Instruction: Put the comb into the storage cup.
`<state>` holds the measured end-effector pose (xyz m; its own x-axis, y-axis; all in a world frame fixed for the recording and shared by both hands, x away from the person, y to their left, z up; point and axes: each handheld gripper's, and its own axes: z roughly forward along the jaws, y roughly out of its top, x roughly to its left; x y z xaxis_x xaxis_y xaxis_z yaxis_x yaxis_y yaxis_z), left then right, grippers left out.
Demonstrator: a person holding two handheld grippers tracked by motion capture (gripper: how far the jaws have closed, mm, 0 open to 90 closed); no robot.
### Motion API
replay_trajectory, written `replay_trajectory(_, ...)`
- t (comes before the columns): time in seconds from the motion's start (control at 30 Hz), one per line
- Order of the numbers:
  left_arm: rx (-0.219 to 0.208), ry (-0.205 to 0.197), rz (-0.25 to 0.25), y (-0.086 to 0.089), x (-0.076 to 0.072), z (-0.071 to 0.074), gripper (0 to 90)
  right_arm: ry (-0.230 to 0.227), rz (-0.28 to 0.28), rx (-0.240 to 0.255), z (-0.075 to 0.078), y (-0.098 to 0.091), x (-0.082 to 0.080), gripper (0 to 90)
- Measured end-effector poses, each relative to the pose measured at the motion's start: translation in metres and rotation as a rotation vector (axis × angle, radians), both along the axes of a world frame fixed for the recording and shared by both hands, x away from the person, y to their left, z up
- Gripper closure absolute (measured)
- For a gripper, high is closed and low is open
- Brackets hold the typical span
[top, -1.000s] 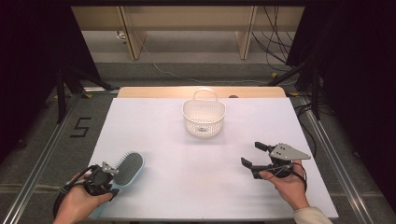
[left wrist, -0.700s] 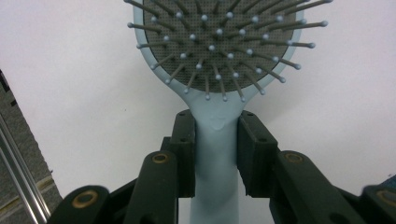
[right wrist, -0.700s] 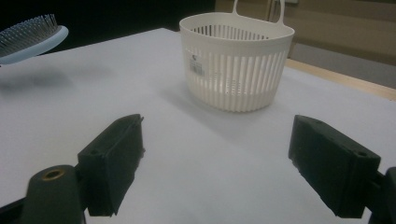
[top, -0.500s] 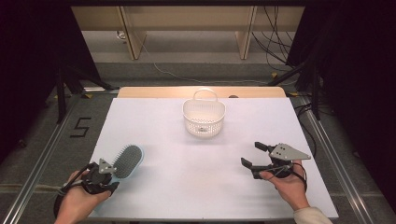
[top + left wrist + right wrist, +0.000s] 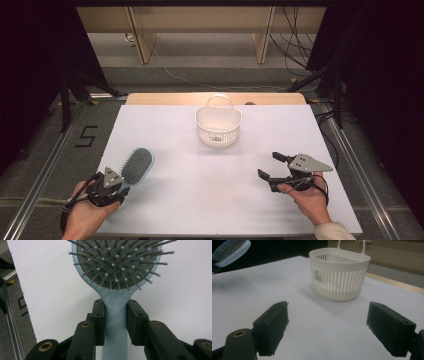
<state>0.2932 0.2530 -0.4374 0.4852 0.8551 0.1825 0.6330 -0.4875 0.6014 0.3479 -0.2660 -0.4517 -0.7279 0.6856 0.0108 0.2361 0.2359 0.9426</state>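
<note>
A: Start close in — what does the left gripper (image 5: pixel 113 322) have?

B: Its two black jaws are clamped on the pale blue handle of the hairbrush (image 5: pixel 117 270), one pad on each side, just below the bristled head. In the high view the left gripper (image 5: pixel 111 186) sits at the near left corner of the white table (image 5: pixel 210 200), with the hairbrush (image 5: pixel 136 166) pointing away, bristles up.

A: And the other one?

B: The right gripper (image 5: pixel 270 167) is near the right edge, jaws wide apart with nothing between them — it touches nothing I can make out. The right gripper view shows bare table between the pads (image 5: pixel 272 327).

A: What lies farther off?

B: A white slatted basket (image 5: pixel 218 125) with a loop handle stands upright toward the far middle, well apart from both grippers. Open table lies between it and the hairbrush. Beyond it runs the table's wooden edge (image 5: pixel 165 98).
</note>
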Motion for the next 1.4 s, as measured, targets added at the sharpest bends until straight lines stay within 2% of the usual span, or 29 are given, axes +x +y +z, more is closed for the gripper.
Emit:
replay_trajectory(0.57, -0.074, -0.141, -0.007, -0.005, 0.002, 0.007, 70.1, -0.004, -0.001, 0.004, 0.000, -0.001, -0.001, 17.7)
replay_trajectory(0.83, -0.118, -0.180, -0.006, -0.009, 0.007, 0.009, 70.1, -0.004, -0.012, 0.007, 0.000, -0.003, -0.003, 17.3)
replay_trajectory(0.93, -0.129, -0.179, -0.016, -0.012, 0.009, 0.009, 70.1, -0.004, -0.013, 0.007, 0.000, -0.004, -0.004, 17.0)
replay_trajectory(1.4, -0.157, -0.222, -0.037, -0.029, 0.018, 0.013, 70.1, -0.007, -0.013, 0.013, 0.000, -0.004, -0.005, 16.8)
